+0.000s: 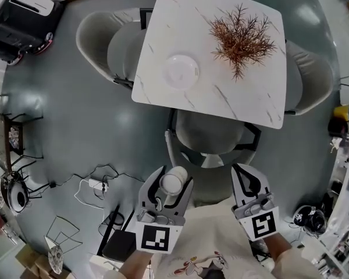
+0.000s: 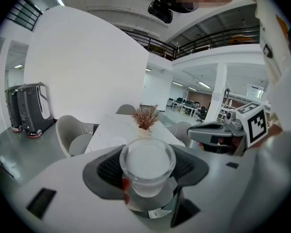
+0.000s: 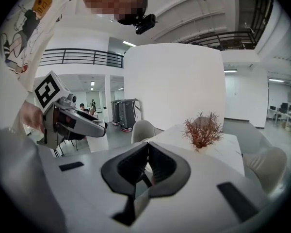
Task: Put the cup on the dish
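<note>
Glossy grey floor [image 1: 75, 127] is seen under both grippers, which are held low and close to the person's body, well short of the table. The hands behind the grippers are cut off at the head view's lower edge.

The left gripper [image 1: 173, 179] is closed on one clear cup [image 2: 147, 166]. The cup is pinched upright between the two fingers, with its rim facing the camera. Its base is hidden behind the finger pads. The right gripper [image 1: 248, 176] holds nothing, and its two fingers are pressed together so that no gap can be seen between them.

Beyond the fingertips, one chair [image 1: 212, 135] is tucked under the near edge of a white marbled table [image 1: 157, 34]. Two more chairs are placed at the table's sides, left [image 1: 102, 42] and right [image 1: 311, 77]. A fourth, at the far side, is largely cut off.

One white dish [image 1: 181, 71] lies on the table ahead of the left fingers, well apart from the cup. It is hard to make out against the pale top. One dried reddish plant [image 1: 242, 36] stands further back, to the right of the dish.

Loose cables [image 1: 96, 182] lie on the floor left of the left fingers, and a dark machine [image 1: 20, 19] is parked in the far left corner.
</note>
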